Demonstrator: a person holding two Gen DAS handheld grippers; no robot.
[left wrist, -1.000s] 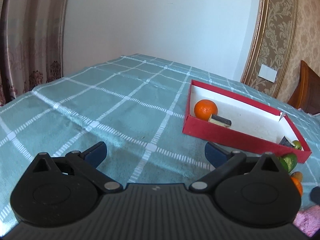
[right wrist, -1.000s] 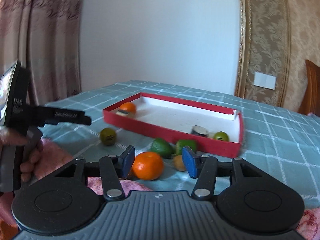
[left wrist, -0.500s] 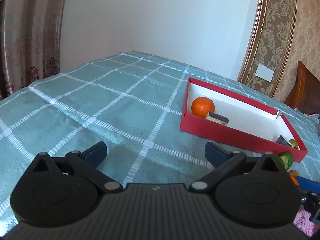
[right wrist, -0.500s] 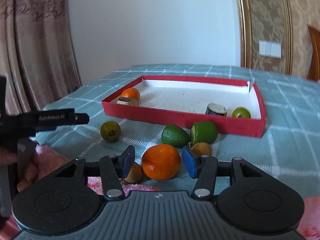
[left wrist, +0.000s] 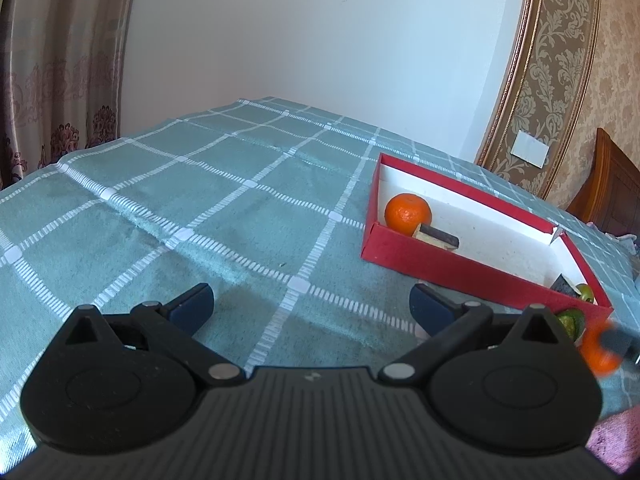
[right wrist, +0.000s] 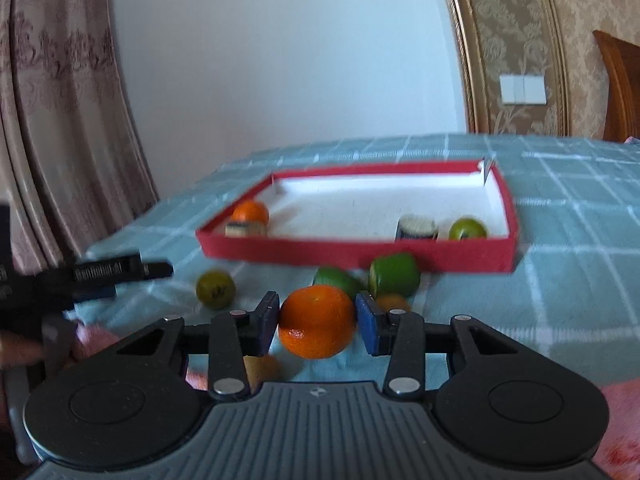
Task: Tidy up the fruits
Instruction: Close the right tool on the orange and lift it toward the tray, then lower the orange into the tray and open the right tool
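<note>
White wall (left wrist: 320, 32), patterned curtain (left wrist: 60, 60), damask wallpaper (left wrist: 580, 60).

The left wrist view looks forward over the left tool (left wrist: 310, 308), low above the tabletop (left wrist: 200, 216), toward the wall, with the red tray (left wrist: 460, 264) to its right. The right wrist view faces the same tray (right wrist: 360, 254) head-on from near.

Cloth, card and plastic

My right gripper (right wrist: 316, 322) is matt black plastic; beyond it, a dimpled, glossy orange (right wrist: 317, 321), a red card box (right wrist: 356, 250) with white lining, and woven checked cloth (right wrist: 576, 240).
</note>
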